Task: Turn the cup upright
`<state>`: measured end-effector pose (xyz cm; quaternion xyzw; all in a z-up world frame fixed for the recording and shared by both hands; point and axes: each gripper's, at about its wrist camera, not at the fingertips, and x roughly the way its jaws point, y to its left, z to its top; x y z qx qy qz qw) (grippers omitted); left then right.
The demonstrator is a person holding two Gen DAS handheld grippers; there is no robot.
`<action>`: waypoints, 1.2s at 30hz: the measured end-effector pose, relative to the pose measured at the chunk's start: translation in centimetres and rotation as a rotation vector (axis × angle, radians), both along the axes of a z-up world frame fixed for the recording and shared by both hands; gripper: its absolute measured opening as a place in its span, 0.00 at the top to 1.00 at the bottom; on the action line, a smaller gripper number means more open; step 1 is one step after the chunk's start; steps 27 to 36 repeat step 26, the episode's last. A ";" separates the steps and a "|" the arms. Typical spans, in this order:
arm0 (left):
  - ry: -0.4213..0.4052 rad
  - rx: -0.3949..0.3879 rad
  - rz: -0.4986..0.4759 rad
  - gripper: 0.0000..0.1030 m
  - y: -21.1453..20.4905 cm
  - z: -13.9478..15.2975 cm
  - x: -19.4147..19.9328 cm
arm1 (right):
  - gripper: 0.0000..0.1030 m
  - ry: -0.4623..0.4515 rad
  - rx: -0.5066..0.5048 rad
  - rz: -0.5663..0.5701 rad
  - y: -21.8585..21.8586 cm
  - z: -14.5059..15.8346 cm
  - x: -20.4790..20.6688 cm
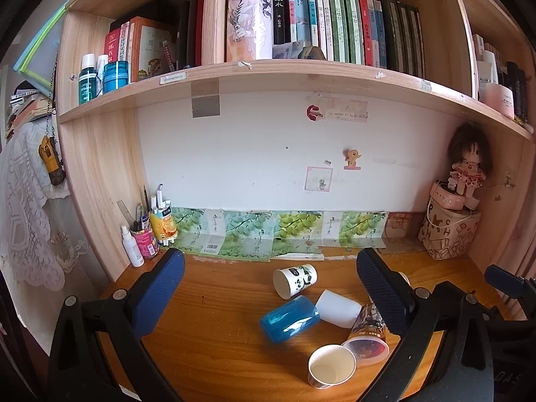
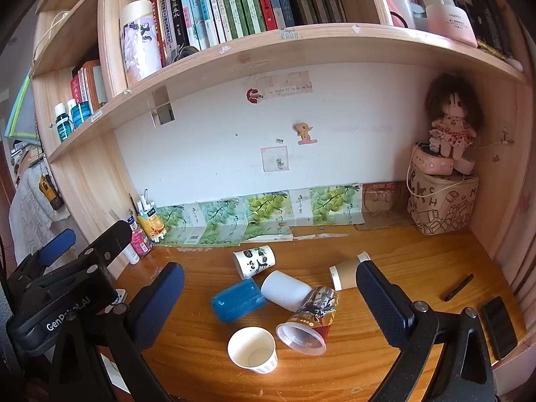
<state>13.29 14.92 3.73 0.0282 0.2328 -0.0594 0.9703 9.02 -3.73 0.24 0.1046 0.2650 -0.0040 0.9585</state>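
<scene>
Both my left tool (image 1: pixel 269 288) and right tool (image 2: pixel 269 296) hang wide, holding nothing. One paper cup (image 2: pixel 252 350) stands upright on the tabletop (image 2: pixel 418 258); the blue cup (image 2: pixel 238 303), white cup (image 2: pixel 285 289) and panda cup (image 2: pixel 254 261) lie tipped, unflipped

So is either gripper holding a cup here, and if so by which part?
Nothing is held. The left gripper and right gripper are both open above the desk, with the cups lying untouched between and beyond their fingers.
</scene>
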 end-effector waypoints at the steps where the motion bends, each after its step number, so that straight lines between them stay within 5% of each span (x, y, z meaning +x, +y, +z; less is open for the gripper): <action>1: 0.003 -0.001 0.002 0.00 0.0 0.0 0.0 | 0.00 0.002 0.000 0.001 0.0 0.0 0.0; 36: 0.060 0.017 0.037 0.00 -1.5 -0.4 -1.5 | 0.00 0.048 0.014 0.036 -1.7 -0.4 -0.7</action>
